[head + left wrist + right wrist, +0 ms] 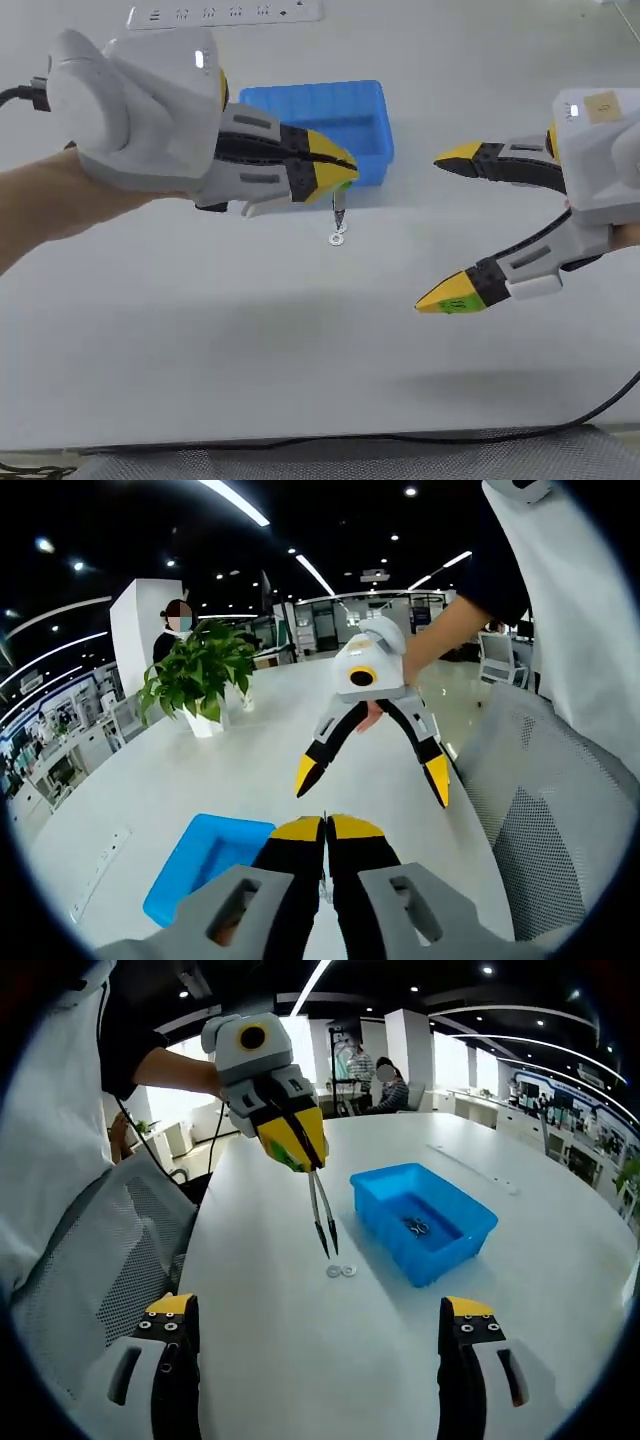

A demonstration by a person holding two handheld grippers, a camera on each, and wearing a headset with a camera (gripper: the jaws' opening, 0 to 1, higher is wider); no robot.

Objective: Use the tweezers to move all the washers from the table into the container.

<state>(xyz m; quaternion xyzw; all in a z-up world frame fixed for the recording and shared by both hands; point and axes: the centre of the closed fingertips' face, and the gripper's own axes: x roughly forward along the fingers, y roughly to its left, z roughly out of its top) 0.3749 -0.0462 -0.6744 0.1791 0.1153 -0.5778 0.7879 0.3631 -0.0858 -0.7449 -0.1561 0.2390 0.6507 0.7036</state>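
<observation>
Left gripper (pixel 345 170) clamps thin metal tweezers (pixel 322 1215) above two small silver washers (pixel 341 1271); right gripper (pixel 430 232) gapes empty.
Risk: tips skid on the flat rings and flick one away.

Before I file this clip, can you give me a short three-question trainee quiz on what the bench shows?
1. True or false: the left gripper is shut on the tweezers.
2. How many washers lie on the table just below the tweezers' tips, going by the right gripper view? A one, B two, C four.
3. Fill in: the jaws of the right gripper stand ____.
Key: 1 true; 2 B; 3 open.
</observation>
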